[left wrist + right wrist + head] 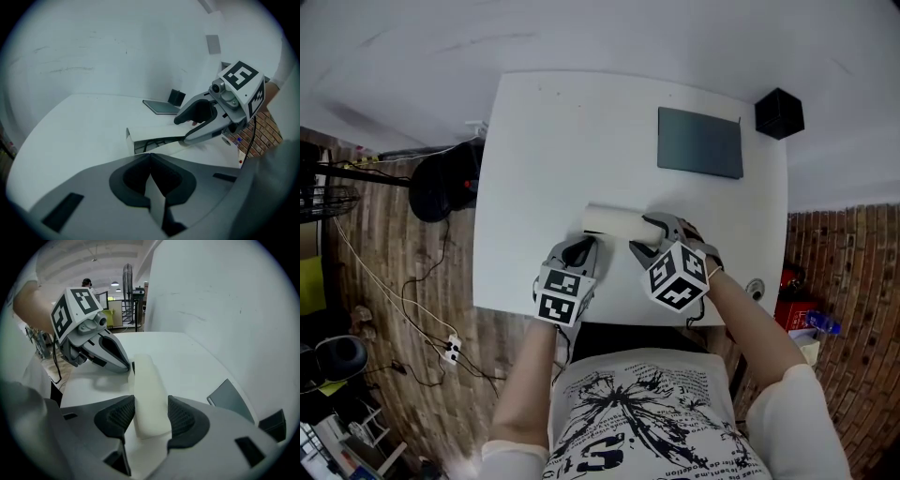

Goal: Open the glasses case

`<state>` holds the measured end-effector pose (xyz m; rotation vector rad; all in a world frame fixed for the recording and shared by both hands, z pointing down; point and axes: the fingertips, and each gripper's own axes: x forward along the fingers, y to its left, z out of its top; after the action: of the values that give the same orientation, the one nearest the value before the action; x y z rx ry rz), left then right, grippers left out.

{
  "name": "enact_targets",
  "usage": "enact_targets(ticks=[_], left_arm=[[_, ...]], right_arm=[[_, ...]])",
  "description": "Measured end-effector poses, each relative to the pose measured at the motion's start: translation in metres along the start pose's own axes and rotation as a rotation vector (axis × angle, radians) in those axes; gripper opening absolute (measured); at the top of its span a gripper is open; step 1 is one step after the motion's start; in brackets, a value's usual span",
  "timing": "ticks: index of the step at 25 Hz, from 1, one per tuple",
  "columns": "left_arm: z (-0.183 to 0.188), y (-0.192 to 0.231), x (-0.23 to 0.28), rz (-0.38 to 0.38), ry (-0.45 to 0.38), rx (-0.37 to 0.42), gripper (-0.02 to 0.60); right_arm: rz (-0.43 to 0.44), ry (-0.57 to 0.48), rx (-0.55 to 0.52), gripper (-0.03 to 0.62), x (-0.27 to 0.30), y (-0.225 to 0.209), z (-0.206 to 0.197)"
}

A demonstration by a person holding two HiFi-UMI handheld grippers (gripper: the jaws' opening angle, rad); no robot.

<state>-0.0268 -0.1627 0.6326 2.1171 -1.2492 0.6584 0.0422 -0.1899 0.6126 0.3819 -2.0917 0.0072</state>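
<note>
While your right gripper (150, 414) clamps the case (147, 380) by its right end, your left gripper (151, 176) is clenched on the flap (155, 200) at the case's near side.

surface: table (544, 141) — white | on it: glasses case (609, 221), grey pad (699, 142), black box (779, 112)

Left tool (579, 249) pinching glasses case (614, 222) flap — right tool (647, 234) clamping its body, both angled down
</note>
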Motion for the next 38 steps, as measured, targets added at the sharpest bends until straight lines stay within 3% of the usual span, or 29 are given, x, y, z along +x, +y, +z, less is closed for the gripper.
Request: enact_targets(ticks=[8,16,26,38], left_arm=[[0.001,-0.001,0.000,-0.006,0.004,-0.003,0.014],[0.002,-0.001,0.001,-0.014,0.010,-0.013,0.014],[0.002,-0.001,0.001,-0.032,0.018,-0.024,0.014],[0.005,0.001,0.003,-0.026,0.024,-0.035,0.014]], right_arm=[[-0.001,-0.040,0.033,0.140,-0.009,-0.012,0.009],[-0.061,-0.045,0.030,0.071,-0.007,-0.040,0.015],[-0.087,-0.039,0.050,0.069,0.005,-0.066,0.016],[-0.104,-0.047,0.078,0.112,0.022,-0.087,0.015]])
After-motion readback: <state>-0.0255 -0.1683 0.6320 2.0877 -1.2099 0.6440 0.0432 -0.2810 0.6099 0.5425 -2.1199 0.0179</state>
